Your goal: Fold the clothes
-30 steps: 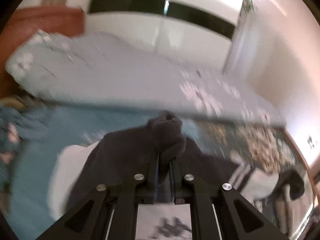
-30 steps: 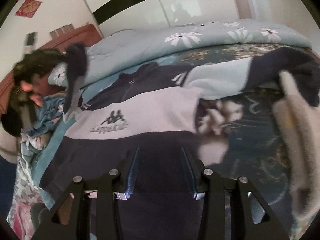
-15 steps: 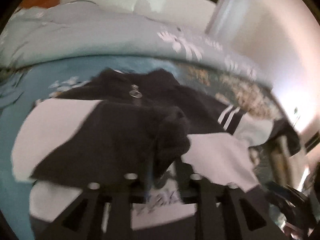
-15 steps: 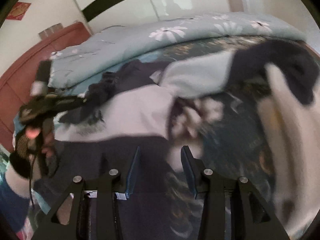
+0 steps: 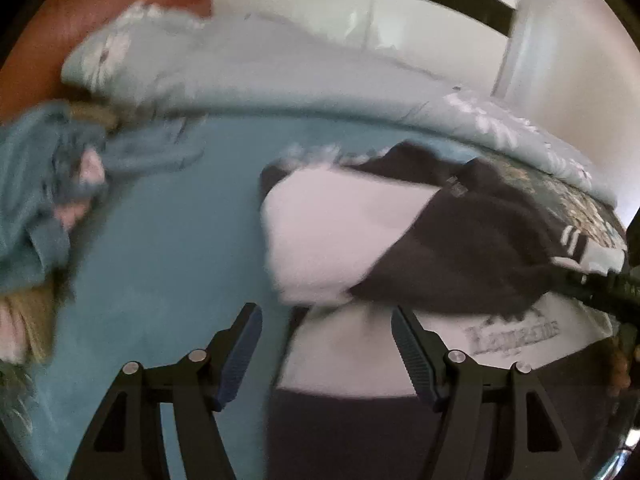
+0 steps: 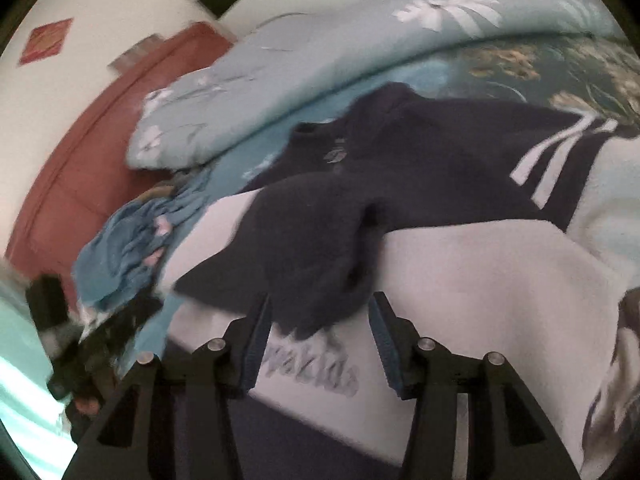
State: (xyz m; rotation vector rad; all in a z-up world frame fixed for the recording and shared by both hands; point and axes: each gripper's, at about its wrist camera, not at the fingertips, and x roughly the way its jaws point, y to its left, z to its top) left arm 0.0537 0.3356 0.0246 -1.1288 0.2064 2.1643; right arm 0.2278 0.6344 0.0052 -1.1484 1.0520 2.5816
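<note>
Left gripper [image 5: 326, 344], lower centre of the left wrist view: black angular arms with silver rivets, ribbed blue pads, jaws spread wide and just been opening, nothing pinched between them. Below the gap sits the edge of the sweatshirt [image 5: 400, 240] and teal bedsheet [image 5: 168, 248].

Sweatshirt lies flat on the bed, centre to right of the left wrist view. Soft fleecy knit, colour-blocked: dark navy top and hem, pale white-pink chest band with a blurred grey printed logo [image 5: 512, 332]. One sleeve is folded across the chest, its white section a rounded lobe, its navy cuff end pointing right. White stripes show on the far sleeve at right. Heavy motion blur throughout.

Right gripper [image 6: 318, 336], lower centre of the right wrist view: same black frame, blue ribbed pads, jaws moderately apart and just been opening. The limp navy sleeve end [image 6: 304, 264] hangs into the gap from above; the pads do not visibly press on it. Logo [image 6: 320, 372] sits just below the gap, partly covered.

Upper part of both views: puffy light-blue duvet [image 6: 320, 48] with white daisy print, rolled along the far side of the bed. Crumpled blue floral cloth [image 6: 132, 240] bunched at mid left of the right wrist view. Red-brown padded headboard [image 6: 80, 152] at left, smooth surface. Dark patterned floral bedspread [image 6: 540, 68] at upper right. The other gripper's black body is a blur at lower left of the right wrist view.
</note>
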